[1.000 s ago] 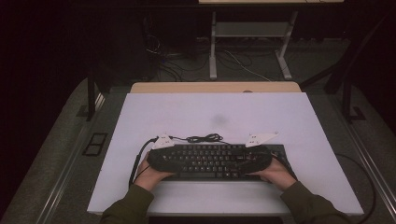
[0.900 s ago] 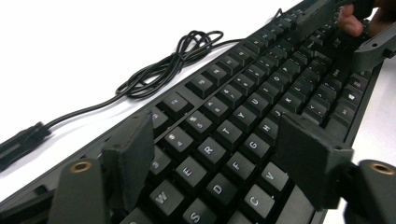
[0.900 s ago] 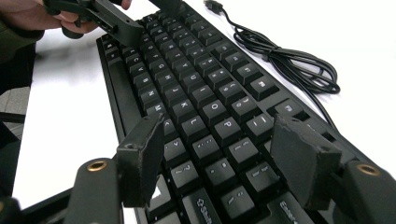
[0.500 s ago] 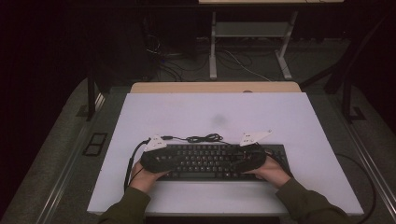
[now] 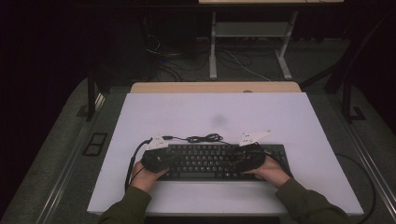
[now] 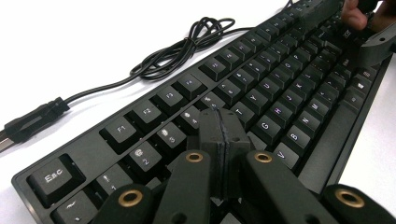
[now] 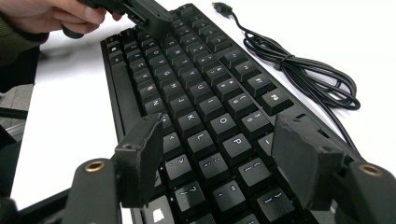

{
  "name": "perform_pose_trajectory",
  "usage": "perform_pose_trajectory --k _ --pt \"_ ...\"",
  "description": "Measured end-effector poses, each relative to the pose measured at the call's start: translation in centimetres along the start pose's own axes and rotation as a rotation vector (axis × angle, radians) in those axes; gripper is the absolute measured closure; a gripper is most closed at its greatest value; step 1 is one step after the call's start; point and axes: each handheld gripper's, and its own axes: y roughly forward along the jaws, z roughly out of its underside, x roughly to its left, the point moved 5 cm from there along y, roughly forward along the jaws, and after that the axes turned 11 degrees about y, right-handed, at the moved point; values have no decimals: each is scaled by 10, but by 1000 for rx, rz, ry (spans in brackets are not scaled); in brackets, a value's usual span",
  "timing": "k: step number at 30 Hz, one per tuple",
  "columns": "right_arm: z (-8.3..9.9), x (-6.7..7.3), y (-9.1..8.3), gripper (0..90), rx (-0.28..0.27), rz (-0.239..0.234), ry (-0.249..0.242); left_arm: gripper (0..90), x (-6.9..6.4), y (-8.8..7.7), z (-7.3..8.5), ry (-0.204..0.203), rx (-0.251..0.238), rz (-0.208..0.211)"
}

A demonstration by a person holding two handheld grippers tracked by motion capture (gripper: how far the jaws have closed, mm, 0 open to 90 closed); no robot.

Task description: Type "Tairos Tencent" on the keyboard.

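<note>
- Left gripper [image 6: 219,140], jaws just closed together with nothing between them, over the black keyboard [image 6: 261,93].
- Right gripper [image 7: 217,163], jaws spread wide, above the right-end keys; coiled cable [image 7: 303,70] beyond.

keyboard [image 5: 205,161]: 1 | coiled cable [image 5: 203,138]: 1 | tools: 2 — left tool [image 5: 156,158], right tool [image 5: 250,158]

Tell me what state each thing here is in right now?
Keyboard: lying flat on the table, keys up.
Keyboard cable: bundled, plug loose, unplugged.
Left gripper: jaws just closed together, over the keys.
Right gripper: jaws apart above the keys.
</note>
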Motion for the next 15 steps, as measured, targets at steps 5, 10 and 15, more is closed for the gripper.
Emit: perform_pose_trajectory --k 5,10,15 --pt "0 0 0 338 1 0 2 891 1 3 0 1 3 -1" --pt "0 0 0 338 1 0 -1 891 3 6 0 -3 9 -2" --pt "0 0 -1 338 1 2 0 891 3 8 1 4 22 -3"
